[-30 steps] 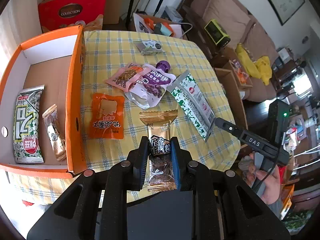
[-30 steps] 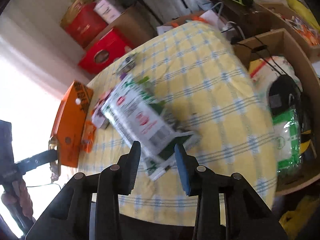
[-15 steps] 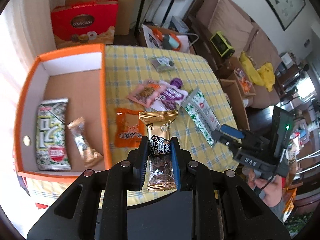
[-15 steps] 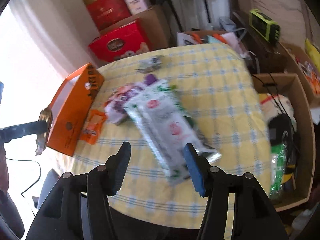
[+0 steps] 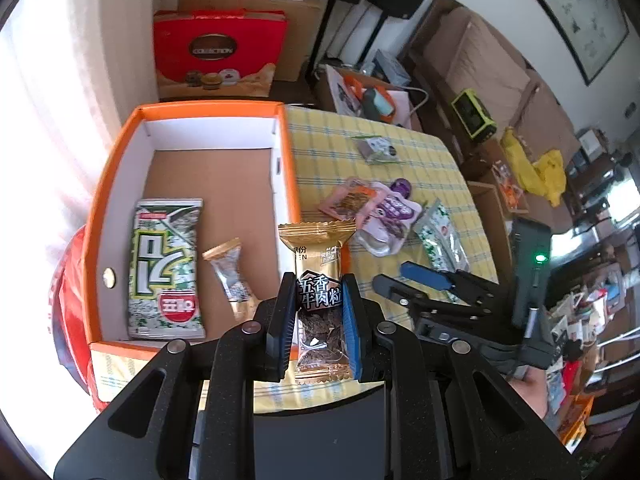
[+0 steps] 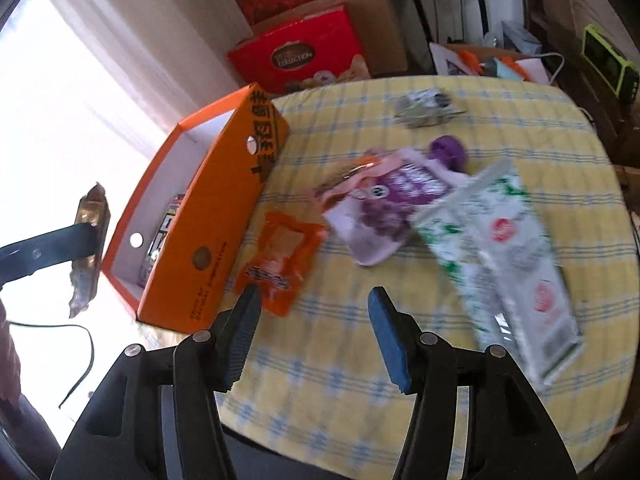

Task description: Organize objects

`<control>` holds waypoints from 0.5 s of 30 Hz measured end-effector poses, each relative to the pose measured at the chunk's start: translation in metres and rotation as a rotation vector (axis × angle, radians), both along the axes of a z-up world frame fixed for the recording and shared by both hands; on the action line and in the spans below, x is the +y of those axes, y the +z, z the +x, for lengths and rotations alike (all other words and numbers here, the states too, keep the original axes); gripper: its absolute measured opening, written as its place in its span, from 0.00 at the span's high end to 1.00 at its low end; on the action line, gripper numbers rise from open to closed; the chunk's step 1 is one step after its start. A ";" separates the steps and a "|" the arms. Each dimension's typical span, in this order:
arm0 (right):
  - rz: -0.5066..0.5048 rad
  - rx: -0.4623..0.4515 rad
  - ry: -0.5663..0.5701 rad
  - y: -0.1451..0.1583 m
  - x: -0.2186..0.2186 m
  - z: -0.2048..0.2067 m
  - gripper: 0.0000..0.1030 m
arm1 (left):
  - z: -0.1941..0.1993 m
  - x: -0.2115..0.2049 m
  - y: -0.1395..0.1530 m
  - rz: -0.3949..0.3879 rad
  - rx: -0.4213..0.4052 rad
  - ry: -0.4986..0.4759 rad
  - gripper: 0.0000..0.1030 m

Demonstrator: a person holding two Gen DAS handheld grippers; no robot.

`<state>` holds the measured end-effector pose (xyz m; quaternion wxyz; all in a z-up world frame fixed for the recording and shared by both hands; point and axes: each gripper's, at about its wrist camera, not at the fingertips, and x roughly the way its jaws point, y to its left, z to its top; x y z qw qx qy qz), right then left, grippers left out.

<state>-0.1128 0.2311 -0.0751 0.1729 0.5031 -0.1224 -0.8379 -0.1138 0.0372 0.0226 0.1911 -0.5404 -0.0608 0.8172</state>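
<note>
My left gripper (image 5: 316, 300) is shut on a gold beef snack packet (image 5: 318, 256) and holds it in the air above the right wall of the orange box (image 5: 286, 184). The box holds a green seaweed packet (image 5: 166, 268) and a small gold packet (image 5: 230, 272). My right gripper (image 6: 314, 334) is open and empty above the yellow checked table (image 6: 400, 380). Close ahead of it lie an orange packet (image 6: 280, 256), a purple pouch (image 6: 392, 204) and a green-white packet (image 6: 508, 256). The left gripper with its packet (image 6: 86, 240) shows at the far left of the right wrist view.
A pink packet (image 5: 350, 200) lies beside the purple pouch (image 5: 390, 214). A small grey packet (image 5: 376, 148) lies at the far side of the table. Red gift boxes (image 5: 218, 54) and cardboard boxes stand behind the table. A sofa and clutter fill the right.
My left gripper has risen and moved left over the box with the gold packet. My right gripper has let go of the green-white packet, opened wide and swung left toward the orange packet.
</note>
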 end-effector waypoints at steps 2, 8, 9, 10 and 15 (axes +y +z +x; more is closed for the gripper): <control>-0.008 -0.018 -0.006 -0.006 -0.012 -0.005 0.40 | -0.001 -0.006 -0.002 0.000 -0.003 0.011 0.81; 0.029 -0.031 -0.037 -0.013 -0.037 -0.015 0.35 | -0.004 -0.022 -0.009 0.016 -0.017 0.035 0.81; 0.031 -0.031 -0.039 -0.014 -0.040 -0.016 0.35 | -0.004 -0.024 -0.010 0.019 -0.018 0.038 0.81; 0.045 -0.024 -0.037 -0.015 -0.045 -0.017 0.34 | -0.004 -0.026 -0.011 0.023 -0.019 0.039 0.81; 0.103 -0.005 -0.019 -0.025 -0.057 -0.017 0.34 | -0.005 -0.032 -0.014 0.035 -0.025 0.044 0.81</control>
